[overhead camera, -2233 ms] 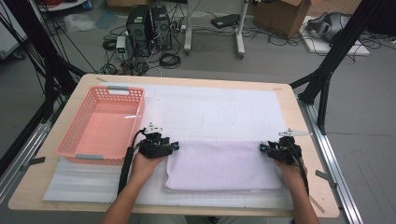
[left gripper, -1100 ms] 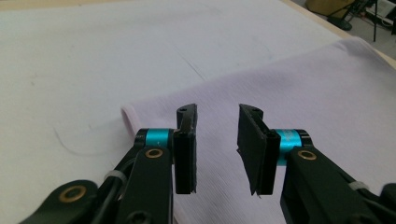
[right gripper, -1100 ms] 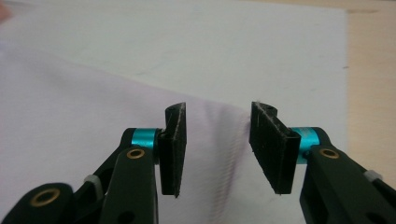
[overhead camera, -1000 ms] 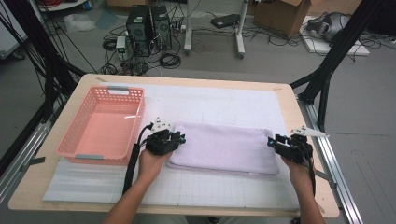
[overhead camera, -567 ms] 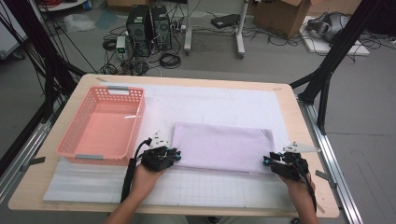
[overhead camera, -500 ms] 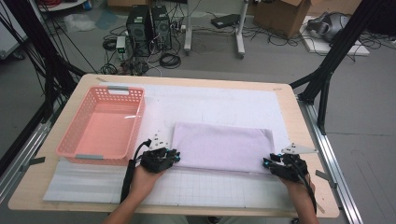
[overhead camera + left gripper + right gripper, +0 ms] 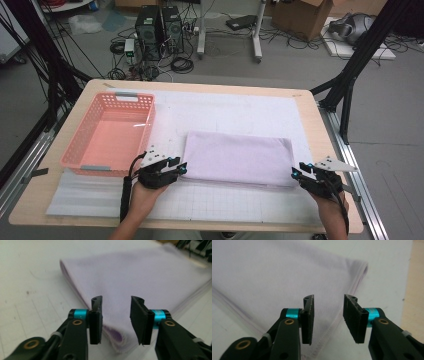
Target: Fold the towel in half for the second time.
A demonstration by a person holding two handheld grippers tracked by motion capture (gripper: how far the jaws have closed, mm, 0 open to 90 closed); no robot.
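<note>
Towel [image 7: 239,158], lilac and folded into a flat rectangle, lies on the white mat [image 7: 235,112] at centre of the high view, right of the pink basket [image 7: 109,134] on the table [image 7: 325,135]. Left hand-held gripper [image 7: 181,167] sits at the towel's lower left corner; in its own view the jaws stand apart and empty over the folded corner [image 7: 117,340]. Right hand-held gripper [image 7: 295,172] sits at the lower right corner, jaws likewise parted, holding nothing, above the hemmed edge [image 7: 337,322].
</note>
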